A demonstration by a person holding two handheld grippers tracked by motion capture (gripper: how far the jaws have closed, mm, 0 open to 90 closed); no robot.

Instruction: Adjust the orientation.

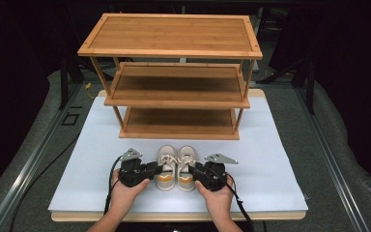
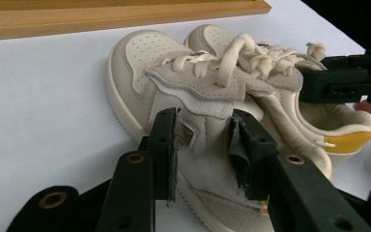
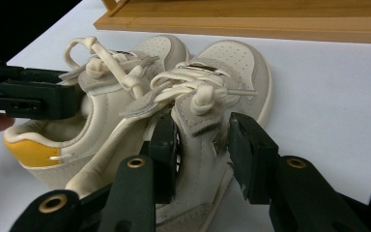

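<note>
Shoes side by side on the white tabletop [image 1: 270,159] before the bamboo rack [image 1: 174,82]: cream leather left sneaker [image 1: 166,166] clamped by the left gripper [image 1: 155,169], matching yellow-heeled right sneaker [image 1: 187,166] straddled by the right gripper [image 1: 198,170], pads seemingly touching.

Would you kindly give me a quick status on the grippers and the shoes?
Left gripper straddles left shoe, right gripper straddles right shoe. Shoes side by side on table. Shelf ahead, path clear.
</note>
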